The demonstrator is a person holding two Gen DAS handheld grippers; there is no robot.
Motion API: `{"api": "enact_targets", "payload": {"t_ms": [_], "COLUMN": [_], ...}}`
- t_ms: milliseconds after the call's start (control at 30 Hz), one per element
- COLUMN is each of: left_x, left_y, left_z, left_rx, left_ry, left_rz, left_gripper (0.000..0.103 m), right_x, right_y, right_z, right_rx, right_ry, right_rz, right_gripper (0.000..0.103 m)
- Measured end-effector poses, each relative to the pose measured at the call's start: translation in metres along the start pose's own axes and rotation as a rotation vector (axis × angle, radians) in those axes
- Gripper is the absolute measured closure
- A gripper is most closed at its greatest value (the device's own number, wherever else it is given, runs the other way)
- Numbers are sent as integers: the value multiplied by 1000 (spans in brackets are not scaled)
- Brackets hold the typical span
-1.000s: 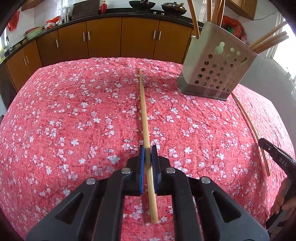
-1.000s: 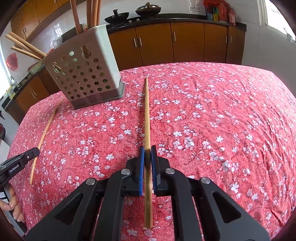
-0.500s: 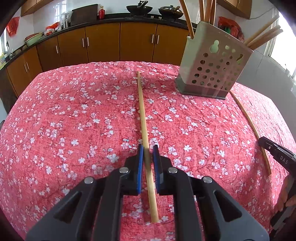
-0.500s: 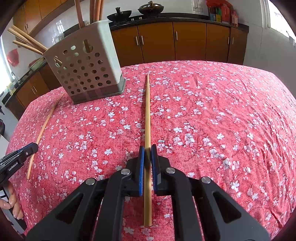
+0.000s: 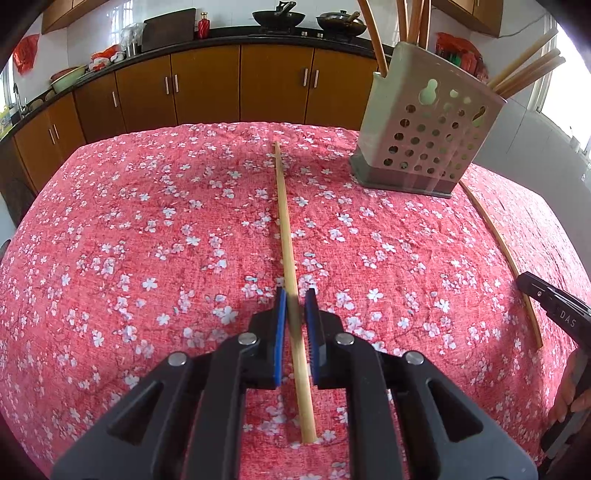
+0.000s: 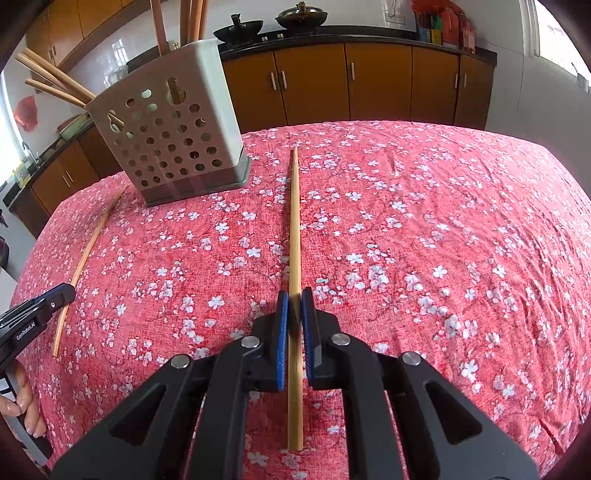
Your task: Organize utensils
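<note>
Tablecloth, red w/ white blossoms, covers table in both views.

Left gripper: blue pads either side of pale chopstick; small gaps visible betw. pads and stick, so jaws slightly apart, not clamped. Stick runs lengthwise away from cam, tip toward far table edge, near end past the pads toward cam. On cloth vs. lifted: cannot tell.

Right gripper: blue pads tight against darker bamboo chopstick, closed on it. Same layout, stick pointing straight ahead, rear end sticking out behind pads.

Holder /: beige perforated plastic box, grey base, upright on cloth near far side. Right of left-held stick in left view, left of right-held stick in right view. Contents: several wooden chopsticks standing/leaning, some upright at back corner, others fanned out over one side rim. Count uncertain, tops cut by frame.

Loose chopstick / flat on cloth, one end close to holder base, betw. the two grippers.

Bkgd: brown cabinets, dark counter w/ two woks.
</note>
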State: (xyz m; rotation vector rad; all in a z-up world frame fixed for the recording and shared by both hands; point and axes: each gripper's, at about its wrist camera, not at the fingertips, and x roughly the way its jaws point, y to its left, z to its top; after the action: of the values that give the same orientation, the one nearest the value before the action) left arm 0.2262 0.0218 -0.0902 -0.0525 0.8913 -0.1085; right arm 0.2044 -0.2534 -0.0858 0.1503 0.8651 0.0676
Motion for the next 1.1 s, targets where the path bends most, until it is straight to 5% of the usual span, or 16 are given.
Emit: {"api": "enact_targets", "payload": {"t_ms": [1100], "left_x": [-9], "left_y": [-8], "left_z": [-8], "left_rx": [11], "left_ry": [3], "left_rz": [76], "left_gripper": [92], "right_x": [-14], "right_y": [0], "right_z": [-12], "right_rx": [-20], "right_ry": [2], "right_rz": [-21], "right_gripper": [94]}}
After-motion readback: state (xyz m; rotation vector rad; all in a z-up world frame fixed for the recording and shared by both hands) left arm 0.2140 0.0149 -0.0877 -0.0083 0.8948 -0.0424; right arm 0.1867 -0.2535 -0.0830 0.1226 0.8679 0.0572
